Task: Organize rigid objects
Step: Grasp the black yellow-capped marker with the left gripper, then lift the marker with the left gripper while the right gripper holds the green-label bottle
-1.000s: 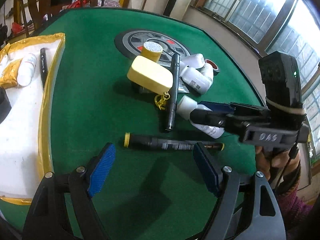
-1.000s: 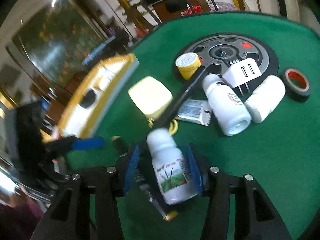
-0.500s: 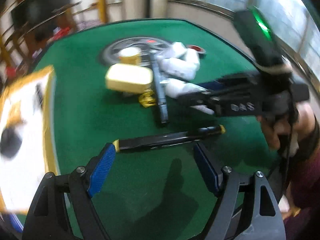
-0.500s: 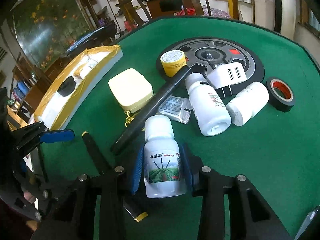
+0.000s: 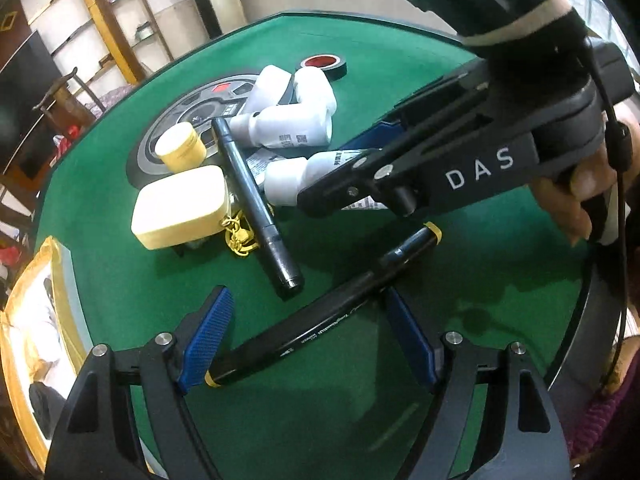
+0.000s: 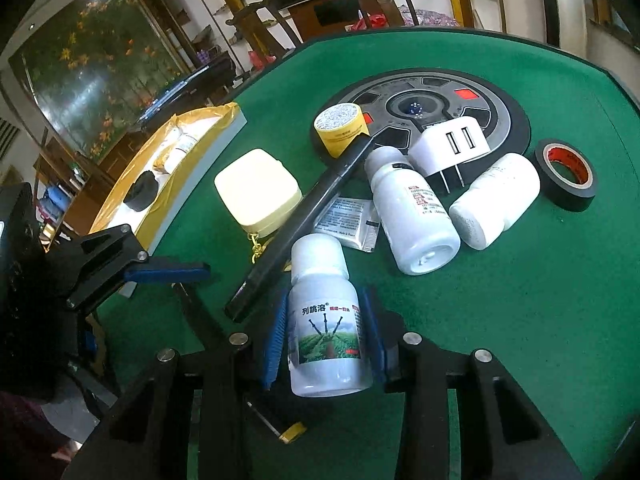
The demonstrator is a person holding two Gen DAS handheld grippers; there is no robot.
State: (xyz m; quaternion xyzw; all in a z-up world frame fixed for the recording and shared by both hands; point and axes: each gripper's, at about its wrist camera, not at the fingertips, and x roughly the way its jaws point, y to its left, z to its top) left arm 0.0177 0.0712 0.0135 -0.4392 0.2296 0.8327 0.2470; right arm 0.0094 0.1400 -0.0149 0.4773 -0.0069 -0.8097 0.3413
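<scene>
My right gripper (image 6: 325, 344) is shut on a white labelled bottle (image 6: 326, 320), held just above the green table; it shows in the left wrist view (image 5: 296, 178) too. My left gripper (image 5: 308, 338) is open, its blue pads on either side of a black pen with yellow ends (image 5: 320, 320) lying on the felt. A thicker black marker (image 5: 256, 204) leans on the pile beyond. A cream case (image 6: 258, 190), a yellow jar (image 6: 340, 128), two white bottles (image 6: 412, 212) and a white charger (image 6: 450, 146) lie together.
A yellow-edged white tray (image 6: 196, 152) with small items stands at the left. A roll of black tape (image 6: 566, 174) lies at the right. A round grey disc (image 6: 432, 108) sits mid-table. The table's edge (image 5: 568, 344) is near on the right.
My left gripper has moved in over the yellow-ended pen, which now lies between its pads. My right gripper has closed on the labelled bottle and holds it steady.
</scene>
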